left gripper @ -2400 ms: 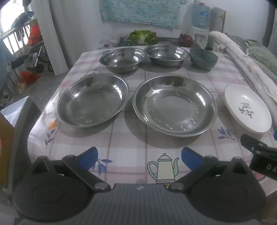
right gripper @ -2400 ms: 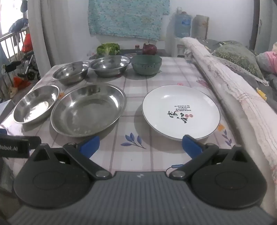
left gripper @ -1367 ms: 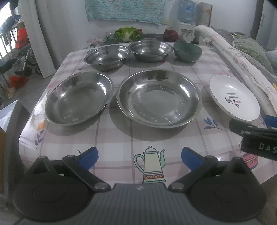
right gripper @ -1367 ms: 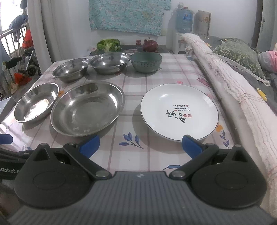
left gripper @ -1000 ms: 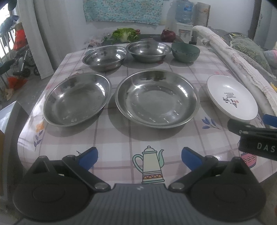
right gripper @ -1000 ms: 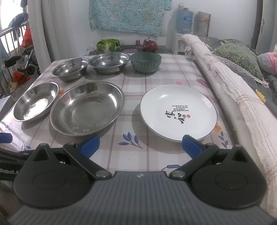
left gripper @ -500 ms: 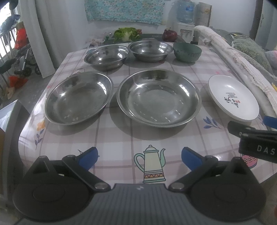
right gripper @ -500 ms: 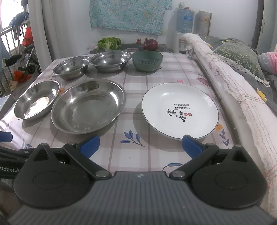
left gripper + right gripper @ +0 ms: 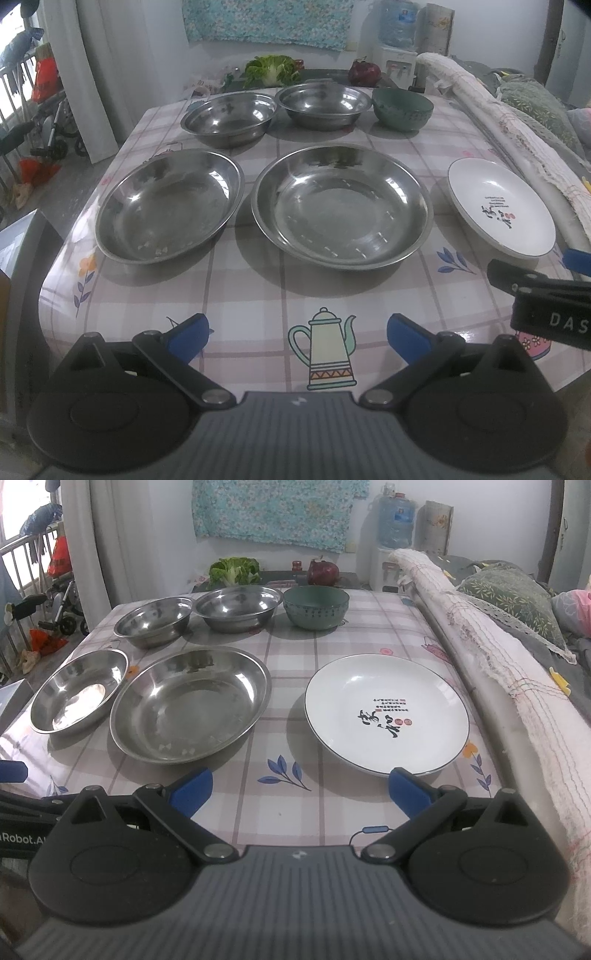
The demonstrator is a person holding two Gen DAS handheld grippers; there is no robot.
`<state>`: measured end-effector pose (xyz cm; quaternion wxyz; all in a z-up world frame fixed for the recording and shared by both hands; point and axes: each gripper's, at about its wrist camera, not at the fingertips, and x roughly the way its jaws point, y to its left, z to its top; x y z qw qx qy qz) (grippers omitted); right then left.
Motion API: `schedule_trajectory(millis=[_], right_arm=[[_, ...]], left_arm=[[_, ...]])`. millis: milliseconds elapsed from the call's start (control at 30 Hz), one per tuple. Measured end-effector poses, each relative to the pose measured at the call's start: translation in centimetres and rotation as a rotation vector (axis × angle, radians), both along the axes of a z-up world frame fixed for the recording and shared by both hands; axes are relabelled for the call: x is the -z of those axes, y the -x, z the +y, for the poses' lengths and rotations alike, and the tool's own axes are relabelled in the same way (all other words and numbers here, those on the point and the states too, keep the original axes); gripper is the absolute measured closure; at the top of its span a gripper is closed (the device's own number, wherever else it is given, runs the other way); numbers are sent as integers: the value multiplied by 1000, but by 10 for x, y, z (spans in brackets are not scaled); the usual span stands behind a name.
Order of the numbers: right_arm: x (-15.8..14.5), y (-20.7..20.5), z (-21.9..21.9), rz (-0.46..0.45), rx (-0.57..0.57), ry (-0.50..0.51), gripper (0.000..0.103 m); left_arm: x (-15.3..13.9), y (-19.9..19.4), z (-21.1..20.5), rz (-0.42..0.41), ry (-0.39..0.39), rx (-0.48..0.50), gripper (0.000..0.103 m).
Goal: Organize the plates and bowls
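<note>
Checked tablecloth (image 9: 280, 291) covers the table under both grippers. Left gripper (image 9: 297, 334), jaws apart and holding nothing, faces the large steel plate (image 9: 341, 206), with the smaller steel plate (image 9: 168, 206) to its left. Right gripper (image 9: 299, 786), jaws also spread and empty, sits just before the white plate (image 9: 386, 712). Beyond stand two steel bowls (image 9: 229, 118) (image 9: 324, 104) and a green bowl (image 9: 402, 108), all showing empty insides
</note>
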<state>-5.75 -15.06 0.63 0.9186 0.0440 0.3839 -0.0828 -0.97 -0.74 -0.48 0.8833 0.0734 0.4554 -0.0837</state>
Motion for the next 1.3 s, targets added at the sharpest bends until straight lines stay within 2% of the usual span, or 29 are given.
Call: schedule_trajectory(millis=[867,1000,1167,1300], right_arm=[[4,-2,-3,10,21,23,1],[1,-5,-2,-15,18,55,1],[-15,-19,1,-62,-4,112,1],[-27,-34,1,-125,-25,104,1]], left_arm=[[5,-1,3,9,-8,-4,0],[-3,-4,4,-41,-32,1,0],[-22,-15,8,-144,-79,3,0],[-39,-35,15,-188,-97,-25,0]])
